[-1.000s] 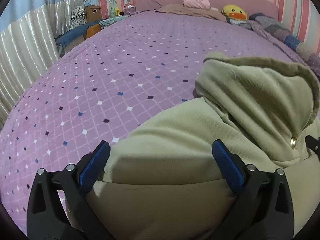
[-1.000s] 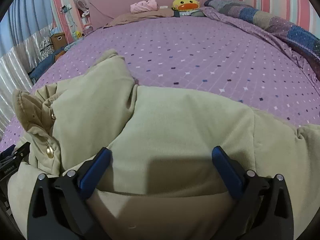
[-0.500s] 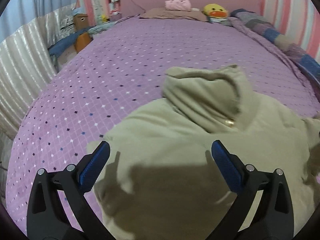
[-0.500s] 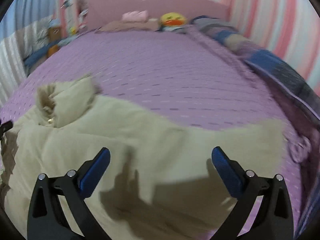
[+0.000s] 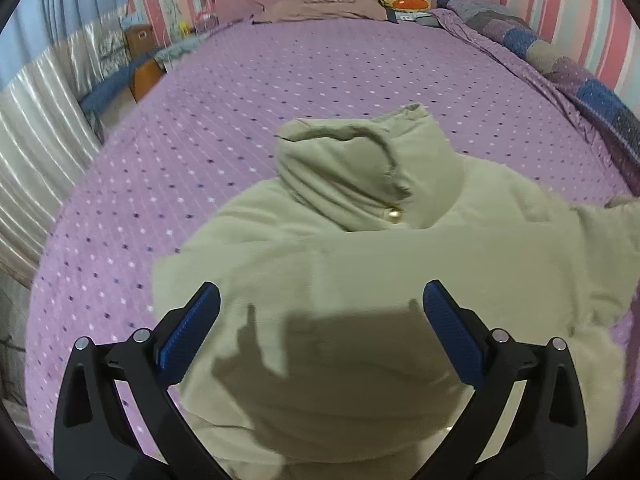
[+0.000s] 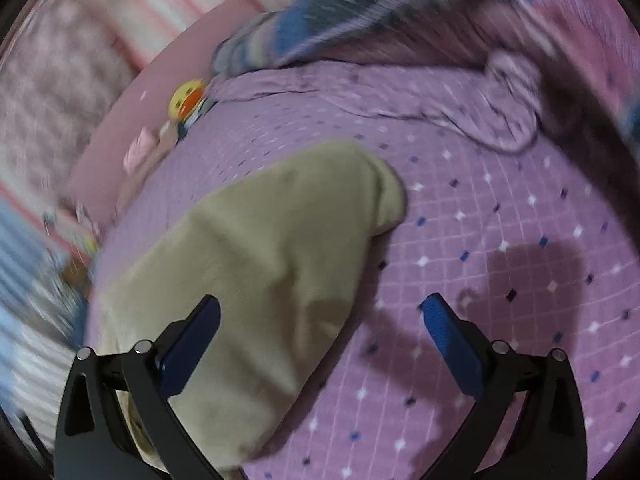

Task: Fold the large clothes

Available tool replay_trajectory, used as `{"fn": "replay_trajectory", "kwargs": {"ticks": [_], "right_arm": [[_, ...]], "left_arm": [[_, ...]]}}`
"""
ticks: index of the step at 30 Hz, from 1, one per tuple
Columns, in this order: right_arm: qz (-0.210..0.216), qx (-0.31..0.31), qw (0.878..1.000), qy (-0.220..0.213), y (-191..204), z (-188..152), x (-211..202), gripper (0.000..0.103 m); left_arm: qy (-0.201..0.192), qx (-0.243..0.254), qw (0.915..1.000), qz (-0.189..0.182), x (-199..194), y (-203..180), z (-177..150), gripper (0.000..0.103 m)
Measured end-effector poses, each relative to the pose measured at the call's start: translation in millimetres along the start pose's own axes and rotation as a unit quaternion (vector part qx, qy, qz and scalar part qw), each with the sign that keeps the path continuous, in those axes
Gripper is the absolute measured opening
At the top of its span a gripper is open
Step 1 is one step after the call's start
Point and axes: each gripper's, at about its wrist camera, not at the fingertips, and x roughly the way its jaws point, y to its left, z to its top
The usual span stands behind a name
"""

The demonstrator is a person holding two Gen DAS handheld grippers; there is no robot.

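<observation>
left gripper (image 5: 320,320) spread wide, empty, above beige jacket (image 5: 360,280) | right gripper (image 6: 320,324) spread, empty, jacket sleeve (image 6: 280,240) at 10 o'clock | jacket flat on purple bedspread (image 5: 280,100), collar toward 12 | right view blurred

Both tools now sit higher and farther back from the khaki hooded coat (image 5: 360,280) than a second ago. The left tool (image 5: 320,328), earlier pressed close into the fabric, now takes in the whole hood and one sleeve. The right tool (image 6: 320,336) swings rightward and tilts; only a sleeve lies beneath it, bed sheet (image 6: 500,240) under its right finger.
</observation>
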Motion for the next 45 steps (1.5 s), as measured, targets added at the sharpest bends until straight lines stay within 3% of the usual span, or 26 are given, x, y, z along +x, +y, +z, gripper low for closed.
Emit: {"fn": "replay_trajectory", "kwargs": {"ticks": [6, 8, 10, 12, 13, 15, 17, 21, 25, 28, 31, 38, 41, 45], "right_arm": [[0.073, 0.094, 0.992, 0.052, -42, 15, 69, 0.101], [0.083, 0.092, 0.990, 0.062, -41, 13, 83, 0.101], [0.077, 0.064, 0.993, 0.061, -33, 13, 91, 0.099], [0.098, 0.055, 0.991, 0.073, -23, 10, 98, 0.066], [0.124, 0.054, 0.986, 0.092, -16, 10, 105, 0.036], [0.098, 0.006, 0.991, 0.092, 6, 6, 107, 0.026], [0.080, -0.025, 0.993, 0.085, 25, 3, 102, 0.009], [0.075, -0.058, 0.995, 0.037, 47, 5, 63, 0.006], [0.058, -0.121, 0.991, -0.016, 69, 8, -3, 0.005], [0.063, -0.151, 0.986, -0.044, 85, 14, -55, 0.006], [0.076, -0.198, 0.976, -0.056, 129, 7, -91, 0.006], [0.151, -0.281, 0.947, -0.037, 260, -64, -129, 0.006], [0.156, -0.324, 0.933, -0.012, 323, -111, -116, 0.006], [0.142, -0.369, 0.917, 0.048, 384, -191, -65, 0.006]], "left_arm": [[0.004, -0.001, 0.9999, -0.013, -9, -30, 1, 0.100], [0.008, 0.002, 0.9997, -0.023, -9, -37, -2, 0.100], [0.011, 0.016, 0.9998, -0.008, -4, -45, -3, 0.100], [0.011, 0.023, 0.9997, 0.006, -1, -47, -1, 0.100], [0.013, 0.021, 0.9996, 0.009, 2, -46, -2, 0.100], [0.020, 0.010, 0.9998, 0.001, 5, -40, -3, 0.100], [0.023, -0.001, 0.9997, 0.001, 4, -33, -4, 0.100], [0.021, -0.005, 0.9997, 0.008, -6, -14, -7, 0.100], [0.020, 0.026, 0.9988, 0.036, -21, 11, -12, 0.100], [0.009, 0.022, 0.9989, 0.040, -35, 35, -17, 0.100], [0.006, -0.002, 0.9995, 0.032, -47, 61, -21, 0.100], [-0.002, -0.012, 0.9994, 0.031, -69, 103, -38, 0.100], [-0.011, -0.013, 0.9989, 0.043, -80, 122, -43, 0.100], [-0.021, -0.039, 0.9981, 0.043, -94, 155, -55, 0.100]]}}
